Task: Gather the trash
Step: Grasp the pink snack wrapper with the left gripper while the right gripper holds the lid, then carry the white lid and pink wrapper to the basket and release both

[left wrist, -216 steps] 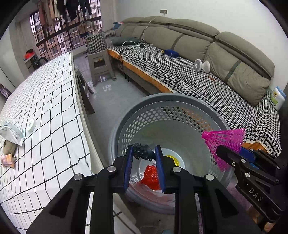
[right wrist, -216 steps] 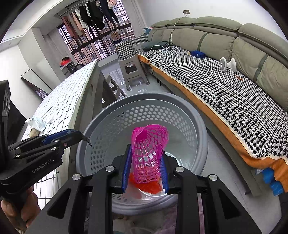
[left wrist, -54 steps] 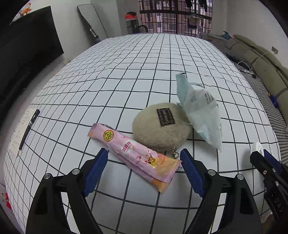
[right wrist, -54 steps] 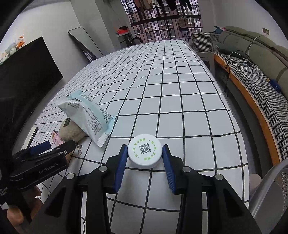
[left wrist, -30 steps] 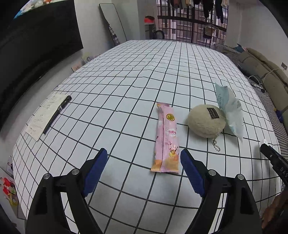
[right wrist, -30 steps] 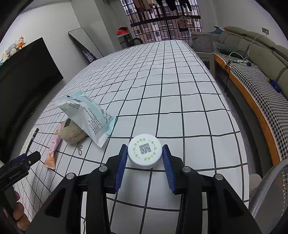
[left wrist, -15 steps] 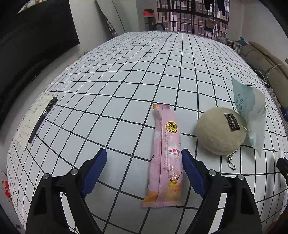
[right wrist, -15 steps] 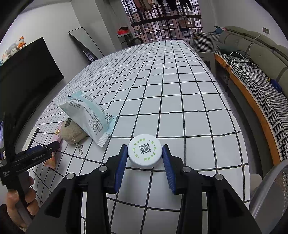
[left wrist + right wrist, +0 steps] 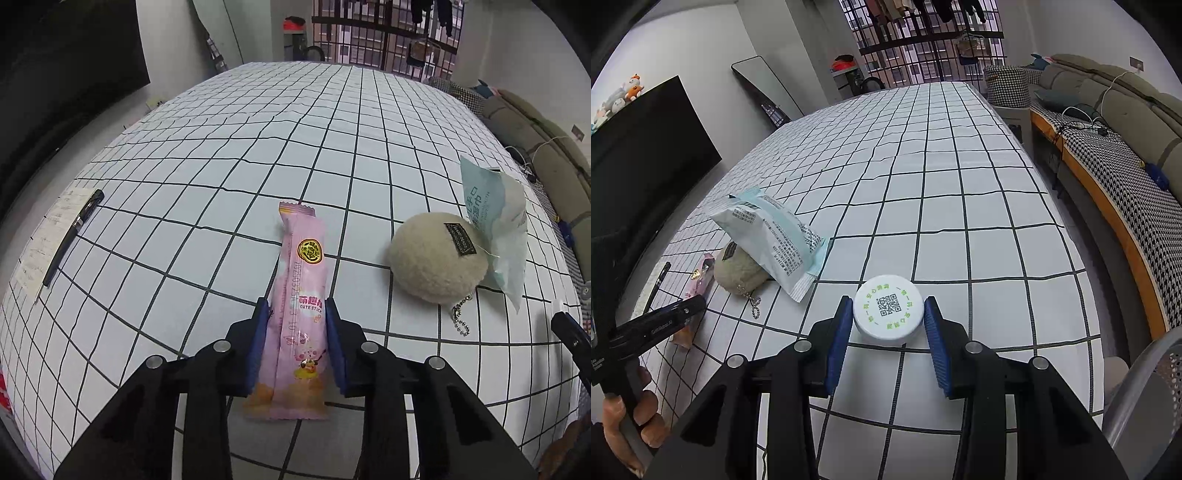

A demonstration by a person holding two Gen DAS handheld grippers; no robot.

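Note:
A pink snack-stick wrapper [image 9: 299,310] lies on the grid-patterned table [image 9: 258,155]; it also shows in the right wrist view [image 9: 700,277]. My left gripper [image 9: 296,345] is shut on the wrapper, blue pads against both its sides. A white round cap [image 9: 887,311] with a QR code sits on the table. My right gripper [image 9: 886,343] is shut on the cap, pads touching its rim. A pale blue wet-wipe packet [image 9: 495,229] leans on a beige plush ball [image 9: 436,258]; both also show in the right wrist view: the packet [image 9: 772,236], the ball [image 9: 738,271].
A pen [image 9: 72,236] lies on a paper note [image 9: 44,243] at the table's left edge. The grey perforated basket rim [image 9: 1145,387] shows at the lower right off the table. A sofa [image 9: 1126,155] runs along the right. A black TV [image 9: 639,155] stands left.
My left gripper has come down over the pink wrapper and closed from wide open onto it. The right gripper has stayed on the white cap.

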